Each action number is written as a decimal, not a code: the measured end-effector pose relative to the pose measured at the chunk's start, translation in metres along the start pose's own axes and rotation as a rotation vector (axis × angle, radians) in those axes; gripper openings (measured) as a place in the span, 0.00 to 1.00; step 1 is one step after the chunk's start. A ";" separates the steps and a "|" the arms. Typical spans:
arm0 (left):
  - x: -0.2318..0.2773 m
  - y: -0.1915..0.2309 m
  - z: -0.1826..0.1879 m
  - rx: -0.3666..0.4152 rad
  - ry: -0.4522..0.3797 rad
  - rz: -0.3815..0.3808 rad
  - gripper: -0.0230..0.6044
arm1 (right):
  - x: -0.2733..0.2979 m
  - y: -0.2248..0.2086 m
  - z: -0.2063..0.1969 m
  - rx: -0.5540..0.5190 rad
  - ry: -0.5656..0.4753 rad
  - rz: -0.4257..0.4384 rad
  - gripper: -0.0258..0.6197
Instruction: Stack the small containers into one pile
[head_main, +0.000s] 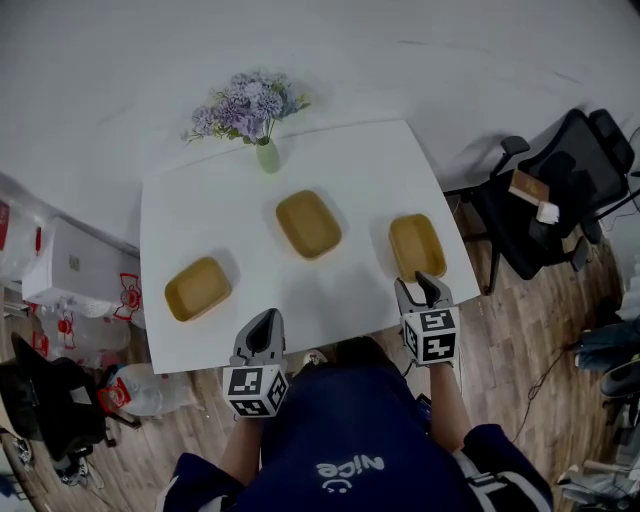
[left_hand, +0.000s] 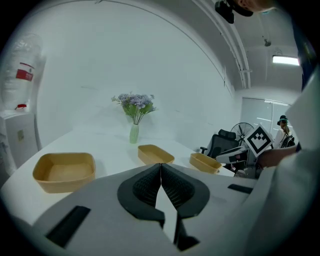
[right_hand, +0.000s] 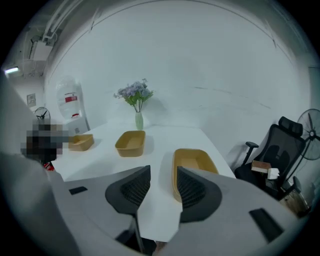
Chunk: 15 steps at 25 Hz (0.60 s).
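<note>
Three shallow yellow containers lie apart on the white table (head_main: 360, 170): the left container (head_main: 197, 288), the middle container (head_main: 308, 223) and the right container (head_main: 417, 245). My left gripper (head_main: 265, 318) hovers at the table's front edge, between the left and middle containers, with its jaws shut and nothing in them (left_hand: 160, 165). My right gripper (head_main: 418, 285) stands open just in front of the right container's near end. In the right gripper view the right gripper (right_hand: 163, 172) holds nothing, and the right container (right_hand: 192, 162) lies just beyond its right jaw.
A green vase of purple flowers (head_main: 266, 155) stands at the table's far edge. A black office chair (head_main: 560, 190) is off the table's right side. A white appliance (head_main: 75, 265) and bags stand on the floor to the left.
</note>
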<state>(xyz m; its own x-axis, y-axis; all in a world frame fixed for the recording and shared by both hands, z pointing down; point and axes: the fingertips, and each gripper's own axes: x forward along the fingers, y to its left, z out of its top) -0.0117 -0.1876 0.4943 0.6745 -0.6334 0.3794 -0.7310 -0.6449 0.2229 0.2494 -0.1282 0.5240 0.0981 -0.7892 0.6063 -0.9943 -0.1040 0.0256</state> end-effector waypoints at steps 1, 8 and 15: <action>0.001 0.003 -0.002 -0.007 0.006 0.008 0.07 | 0.006 0.001 -0.001 -0.021 0.028 0.010 0.27; 0.011 0.019 0.007 -0.031 -0.015 0.070 0.07 | 0.036 -0.015 -0.010 -0.109 0.179 -0.006 0.27; 0.014 0.019 0.013 -0.044 0.007 0.101 0.07 | 0.056 -0.021 -0.024 -0.176 0.314 -0.011 0.27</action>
<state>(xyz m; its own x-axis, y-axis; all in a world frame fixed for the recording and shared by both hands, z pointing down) -0.0155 -0.2142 0.4924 0.5961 -0.6913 0.4082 -0.7995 -0.5579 0.2226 0.2750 -0.1557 0.5768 0.1179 -0.5611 0.8193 -0.9881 0.0161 0.1532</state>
